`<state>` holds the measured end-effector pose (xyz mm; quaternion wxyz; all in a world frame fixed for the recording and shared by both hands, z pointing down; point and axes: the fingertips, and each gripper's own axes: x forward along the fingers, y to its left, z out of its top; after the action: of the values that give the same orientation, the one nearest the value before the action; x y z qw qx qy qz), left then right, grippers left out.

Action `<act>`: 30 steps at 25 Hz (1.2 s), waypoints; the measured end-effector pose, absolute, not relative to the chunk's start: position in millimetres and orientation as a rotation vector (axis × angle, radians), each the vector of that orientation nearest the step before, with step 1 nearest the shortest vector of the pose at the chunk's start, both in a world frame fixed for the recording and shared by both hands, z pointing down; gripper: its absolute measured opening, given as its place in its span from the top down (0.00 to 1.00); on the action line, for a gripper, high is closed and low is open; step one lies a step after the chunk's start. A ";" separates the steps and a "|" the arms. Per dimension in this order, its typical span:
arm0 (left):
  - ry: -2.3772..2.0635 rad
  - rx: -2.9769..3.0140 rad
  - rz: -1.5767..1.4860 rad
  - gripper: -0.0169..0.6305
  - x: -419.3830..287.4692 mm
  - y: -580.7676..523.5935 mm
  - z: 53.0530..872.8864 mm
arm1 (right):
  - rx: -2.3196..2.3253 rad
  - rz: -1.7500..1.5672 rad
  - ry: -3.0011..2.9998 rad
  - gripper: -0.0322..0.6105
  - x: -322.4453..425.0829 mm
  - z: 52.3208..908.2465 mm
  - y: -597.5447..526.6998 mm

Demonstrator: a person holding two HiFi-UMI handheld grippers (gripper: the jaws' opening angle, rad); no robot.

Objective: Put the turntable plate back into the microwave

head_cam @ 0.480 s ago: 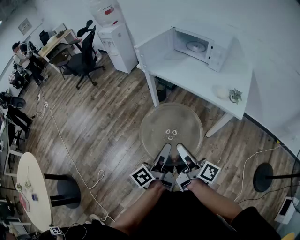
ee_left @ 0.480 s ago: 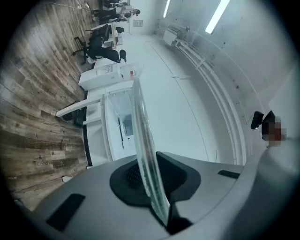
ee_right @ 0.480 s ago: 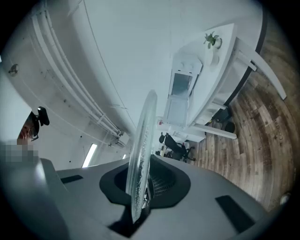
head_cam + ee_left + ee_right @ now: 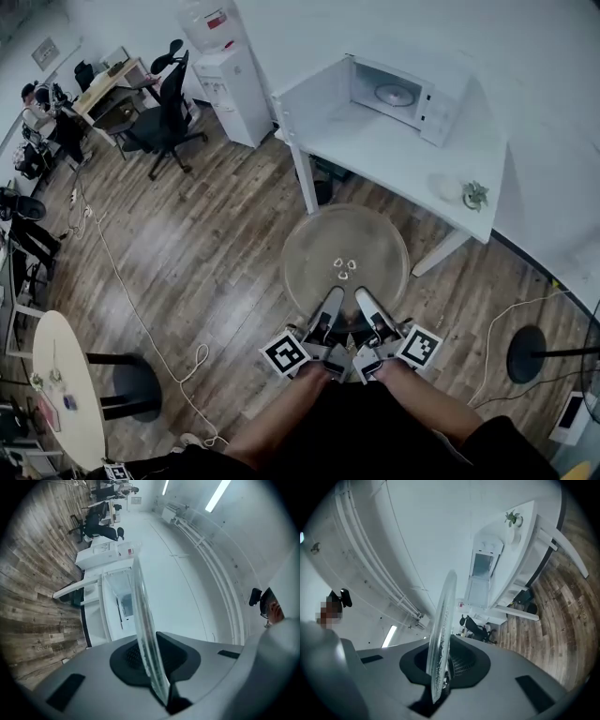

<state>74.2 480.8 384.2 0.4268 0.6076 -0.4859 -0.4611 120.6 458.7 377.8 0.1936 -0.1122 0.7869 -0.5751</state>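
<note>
Clamping turntable plate, facing microwave

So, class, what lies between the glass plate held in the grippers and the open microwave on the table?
In the head view, only a strip of wooden floor and bare white table top separate the plate from the microwave.

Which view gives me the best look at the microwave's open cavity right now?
Head view: the microwave is unobstructed, with its door swung open. Both gripper views show it small and tilted, beyond the edge-on turntable plate.
</note>
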 end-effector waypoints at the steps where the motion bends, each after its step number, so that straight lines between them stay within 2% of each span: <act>1: -1.215 1.523 -1.146 0.89 71.3 480.4 384.9 | -0.315 -1.609 2.206 0.87 117.8 378.5 458.4; 13: -1.292 1.640 -1.023 0.89 38.6 466.5 385.9 | -0.288 -1.542 2.176 0.87 91.6 376.6 444.1; 30: -1.269 1.512 -1.041 0.89 2.6 305.1 405.7 | -0.302 -1.650 2.116 0.87 49.6 395.8 280.9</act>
<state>2.6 305.1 405.7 0.4395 0.6086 -0.5107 -0.4192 49.6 280.9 395.8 0.2189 -0.1090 0.7646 -0.5963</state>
